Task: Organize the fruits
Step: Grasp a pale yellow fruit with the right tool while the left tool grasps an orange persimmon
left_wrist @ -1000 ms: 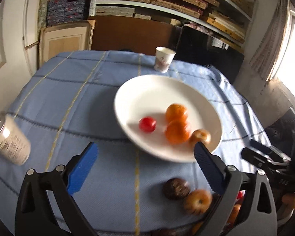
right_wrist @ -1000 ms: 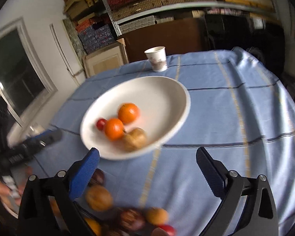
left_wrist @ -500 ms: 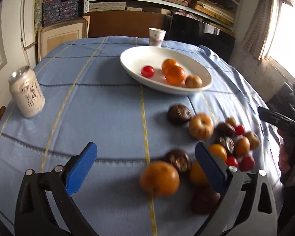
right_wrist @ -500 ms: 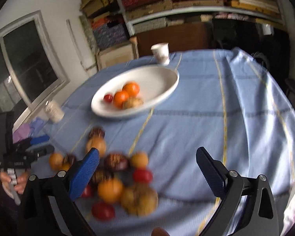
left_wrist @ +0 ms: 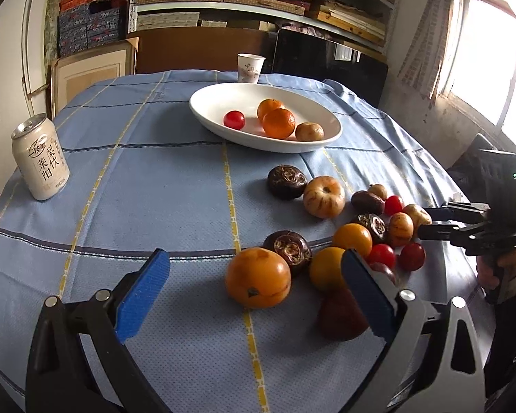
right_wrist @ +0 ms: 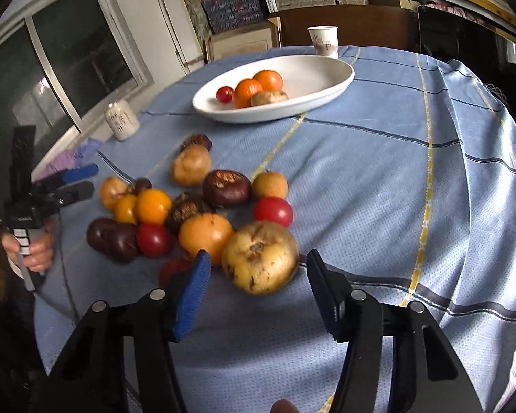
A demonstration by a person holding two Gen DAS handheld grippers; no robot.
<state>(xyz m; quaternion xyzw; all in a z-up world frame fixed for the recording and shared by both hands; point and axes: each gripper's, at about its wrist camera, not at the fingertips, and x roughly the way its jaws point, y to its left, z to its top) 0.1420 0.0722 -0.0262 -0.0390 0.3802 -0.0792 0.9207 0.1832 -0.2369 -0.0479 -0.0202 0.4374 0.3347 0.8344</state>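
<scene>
A white oval plate (left_wrist: 206, 110) (right_wrist: 340, 79) at the table's middle holds two oranges, a cherry tomato and a brownish fruit. Several loose fruits lie in a pile nearer me. My left gripper (left_wrist: 254, 258) stands open with a large orange fruit (left_wrist: 258, 277) between its blue pads, which do not touch it. My right gripper (right_wrist: 258, 255) has its jaws closing around a big yellow-brown fruit (right_wrist: 259, 258); a thin gap shows on each side of it. Each gripper shows in the other's view: the right gripper (left_wrist: 425, 222) and the left gripper (right_wrist: 91, 179), both at the pile's edge.
A white drink can (left_wrist: 41, 158) (right_wrist: 122, 120) stands on the blue checked cloth at the left. A paper cup (left_wrist: 250, 67) (right_wrist: 323, 41) sits behind the plate. Shelves with boxes fill the back wall. The table's edge runs close under both grippers.
Both grippers pulled back from the plate and came down to the fruit pile. The right jaws narrowed around the yellow-brown fruit. The left jaws stayed wide.
</scene>
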